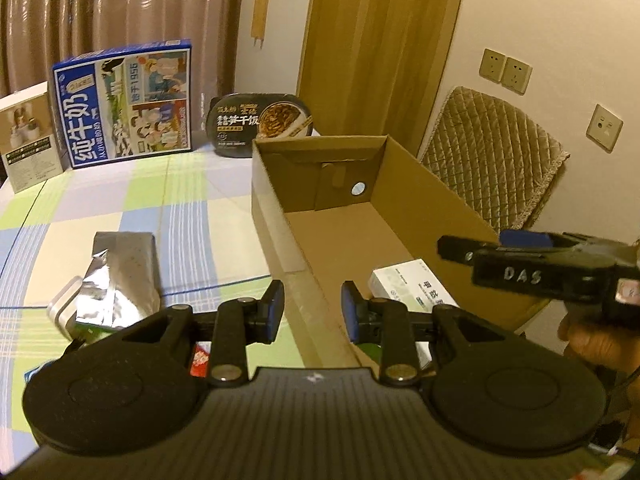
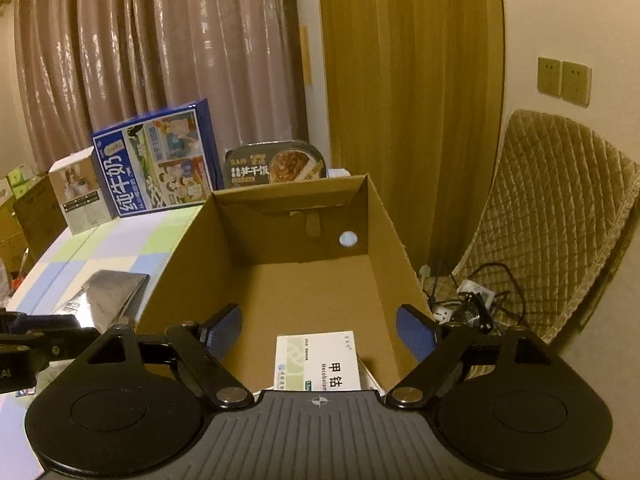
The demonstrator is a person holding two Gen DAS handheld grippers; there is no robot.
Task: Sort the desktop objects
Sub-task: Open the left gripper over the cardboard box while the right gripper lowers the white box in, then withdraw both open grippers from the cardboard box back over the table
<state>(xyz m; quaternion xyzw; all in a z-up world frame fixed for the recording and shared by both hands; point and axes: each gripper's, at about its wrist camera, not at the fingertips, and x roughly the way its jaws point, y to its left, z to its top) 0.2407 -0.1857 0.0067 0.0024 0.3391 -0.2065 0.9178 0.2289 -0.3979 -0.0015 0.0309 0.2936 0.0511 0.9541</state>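
White rectangular medicine box (image 2: 318,360) lay flat on the floor of the open corrugated cardboard box (image 2: 304,280). Right gripper (image 2: 318,334) hovered above it, jaws wide apart and empty. Left gripper (image 1: 312,312), jaws narrowly apart, empty. Crinkled foil pouch (image 1: 120,276) lay on the checked tabletop (image 1: 180,200).

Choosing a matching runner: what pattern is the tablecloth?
Pastel checks on the tablecloth: green, blue, cream; left wrist view.

Pinkish curtains (image 2: 160,48) hang beside a tan drape (image 2: 408,80). A chair with a quilted cover (image 2: 552,216) stands below beige wall sockets (image 2: 564,82); a power strip with tangled cables (image 2: 472,300) lies on the floor.
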